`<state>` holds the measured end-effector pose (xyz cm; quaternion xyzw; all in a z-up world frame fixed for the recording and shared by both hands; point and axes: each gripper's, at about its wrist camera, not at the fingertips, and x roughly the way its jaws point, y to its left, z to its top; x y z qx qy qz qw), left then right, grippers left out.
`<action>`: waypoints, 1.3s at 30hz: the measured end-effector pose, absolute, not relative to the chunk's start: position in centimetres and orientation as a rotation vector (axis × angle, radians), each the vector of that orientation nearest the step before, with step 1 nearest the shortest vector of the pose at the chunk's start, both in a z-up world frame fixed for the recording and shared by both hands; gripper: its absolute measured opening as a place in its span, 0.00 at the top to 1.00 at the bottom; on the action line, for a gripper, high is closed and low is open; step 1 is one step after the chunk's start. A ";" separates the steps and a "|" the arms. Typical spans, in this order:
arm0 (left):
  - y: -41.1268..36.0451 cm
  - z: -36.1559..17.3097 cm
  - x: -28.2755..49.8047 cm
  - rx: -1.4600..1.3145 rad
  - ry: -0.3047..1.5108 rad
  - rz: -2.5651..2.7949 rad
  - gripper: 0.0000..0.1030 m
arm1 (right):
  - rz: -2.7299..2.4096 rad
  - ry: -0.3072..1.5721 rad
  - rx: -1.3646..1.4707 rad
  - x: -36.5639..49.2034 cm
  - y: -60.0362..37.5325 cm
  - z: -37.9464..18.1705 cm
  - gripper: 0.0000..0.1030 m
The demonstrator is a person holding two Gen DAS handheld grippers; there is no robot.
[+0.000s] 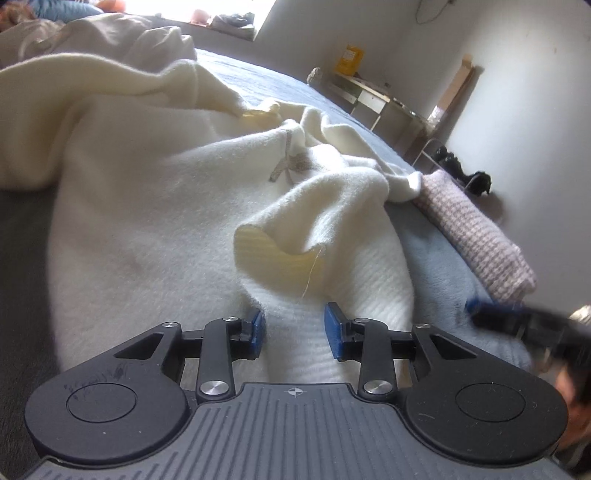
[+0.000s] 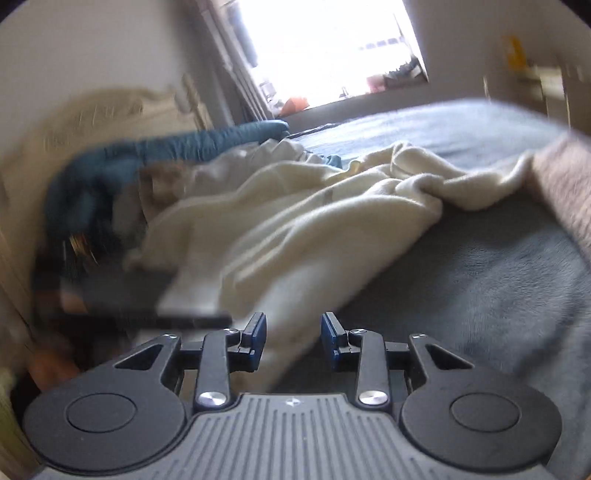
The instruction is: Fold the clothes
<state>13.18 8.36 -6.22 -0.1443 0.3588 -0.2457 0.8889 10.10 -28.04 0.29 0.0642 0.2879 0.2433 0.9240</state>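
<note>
A cream fleece garment (image 1: pixel 166 221) lies rumpled across the bed, its ribbed yellowish inside showing at a turned-up fold (image 1: pixel 273 254). My left gripper (image 1: pixel 293 328) hovers low over its near edge. The blue pads stand apart and the cloth lies under the gap, not pinched. In the right wrist view the same cream garment (image 2: pixel 295 206) trails toward my right gripper (image 2: pixel 293 341). A blurred strip of it runs between the spread pads, which do not press on it. The right gripper (image 1: pixel 491 314) also shows as a dark blur at the right edge of the left wrist view.
A folded pink knit piece (image 1: pixel 480 229) lies at the bed's right edge on the blue-grey cover (image 2: pixel 480 277). A teal garment (image 2: pixel 166 147) and beige clothes (image 1: pixel 110 33) are piled at the back. A desk (image 1: pixel 373 99) stands against the far wall.
</note>
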 end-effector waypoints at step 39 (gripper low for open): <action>11.9 -8.1 6.9 -0.366 0.789 -0.492 0.46 | 0.074 0.493 0.245 1.2 -36.6 -1.6 0.86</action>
